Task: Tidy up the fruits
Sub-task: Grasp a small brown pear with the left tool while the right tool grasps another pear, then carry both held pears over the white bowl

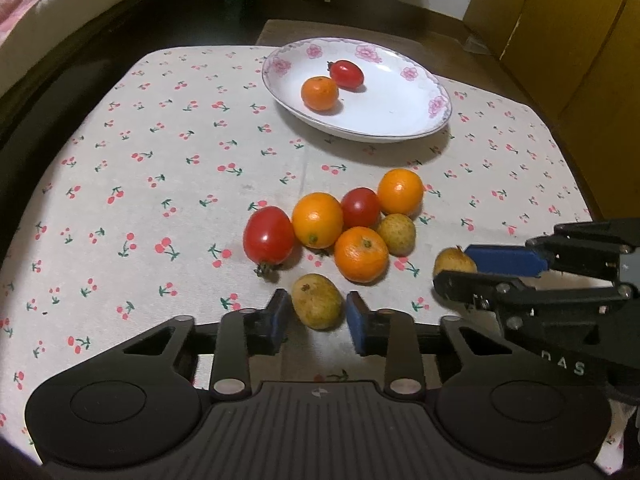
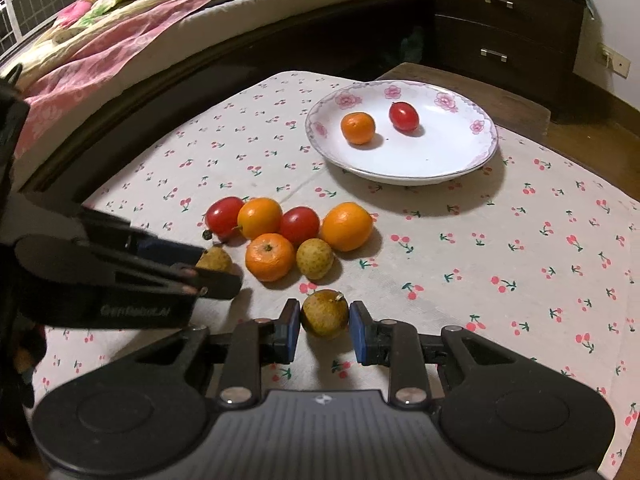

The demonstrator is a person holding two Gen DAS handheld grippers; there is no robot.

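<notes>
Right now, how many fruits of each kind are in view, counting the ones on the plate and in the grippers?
Oranges: 4 (one on the plate)
Tomatoes: 3 (one on the plate)
Brown fruits: 3 (one in the left gripper, one in the right gripper)
Total: 10

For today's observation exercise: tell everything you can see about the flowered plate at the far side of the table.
The plate is white and glossy, ceramic by the look, shallow and wide, with pink blossoms and a thin scalloped line round its rim. It sits flat on the cherry-print tablecloth, casting a shadow toward the camera. Inside lie one small orange and one red tomato, slightly apart. Neither gripper touches it; the remaining fruit lies nearer, off the plate.
</notes>
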